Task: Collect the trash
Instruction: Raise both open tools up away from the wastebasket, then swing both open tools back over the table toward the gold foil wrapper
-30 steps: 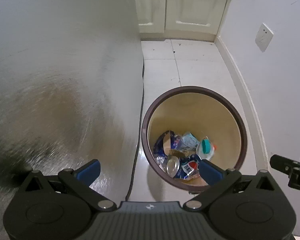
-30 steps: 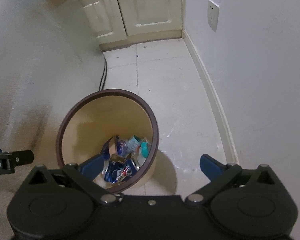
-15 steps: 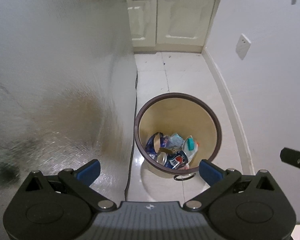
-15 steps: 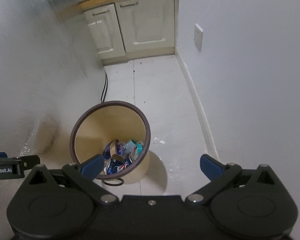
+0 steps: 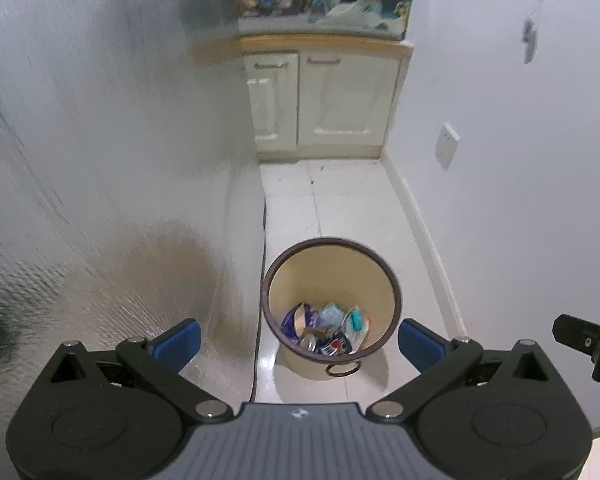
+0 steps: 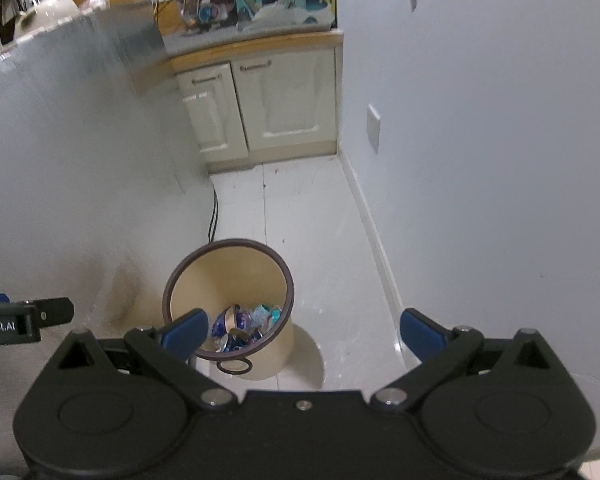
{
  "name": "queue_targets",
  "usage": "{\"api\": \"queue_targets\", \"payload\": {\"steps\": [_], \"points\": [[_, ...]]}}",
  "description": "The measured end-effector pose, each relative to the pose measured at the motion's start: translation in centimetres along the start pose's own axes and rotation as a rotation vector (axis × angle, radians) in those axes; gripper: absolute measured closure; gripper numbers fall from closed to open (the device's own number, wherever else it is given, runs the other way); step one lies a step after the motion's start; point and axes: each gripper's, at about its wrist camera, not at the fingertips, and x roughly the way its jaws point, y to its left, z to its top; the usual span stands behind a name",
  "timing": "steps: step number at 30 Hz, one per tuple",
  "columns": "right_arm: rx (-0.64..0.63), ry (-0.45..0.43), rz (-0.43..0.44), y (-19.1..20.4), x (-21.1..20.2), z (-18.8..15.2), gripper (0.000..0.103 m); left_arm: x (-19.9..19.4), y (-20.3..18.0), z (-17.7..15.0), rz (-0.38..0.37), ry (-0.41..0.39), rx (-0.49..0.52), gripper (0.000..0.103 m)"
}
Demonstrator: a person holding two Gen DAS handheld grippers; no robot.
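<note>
Both grippers hang high above the floor, looking down. The left gripper (image 5: 298, 340) has its blue fingers (image 5: 179, 343) spread wide with nothing between them; the right gripper (image 6: 302, 330) is just as wide open and also empty. In the left wrist view the right gripper's black tip pokes in at the right edge, and in the right wrist view the left one shows at the left edge, so the two sit side by side, apart.

Below them, on the pale tiled floor (image 5: 352, 216), stands a round beige bin (image 5: 332, 280) with a dark brown rim. A dark ring handle hangs from its near side. The trash (image 5: 326, 330) lies at the bottom of the bin: a crushed blue can, crumpled wrappers and a piece with a teal cap, all heaped together.

Close on the left rises a tall textured silver panel (image 5: 100, 160), just beside the bin, with a black cable (image 6: 212, 216) running down along its foot. On the right a plain white wall (image 6: 480, 160) with a skirting board hems in the narrow strip of floor, and a white wall plate (image 6: 373, 128) sits on it.

At the far end stand cream cabinet doors (image 5: 324, 100) under a wooden-edged counter (image 6: 260, 46), which carries a blurred clutter of colourful items.
</note>
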Motion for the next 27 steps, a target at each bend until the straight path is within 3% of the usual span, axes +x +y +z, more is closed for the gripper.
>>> {"api": "queue_targets", "payload": {"steps": [10, 27], "points": [[0.026, -0.13, -0.022, -1.1, -8.6, 0.5, 0.0, -6.7, -2.3, 0.9, -0.042, -0.101, 0.06, 0.0], [0.013, -0.408, 0.014, 0.6, -20.4, 3.9, 0.0, -21.6, -1.2, 2.8, -0.085, -0.388, 0.064, 0.0]]}}
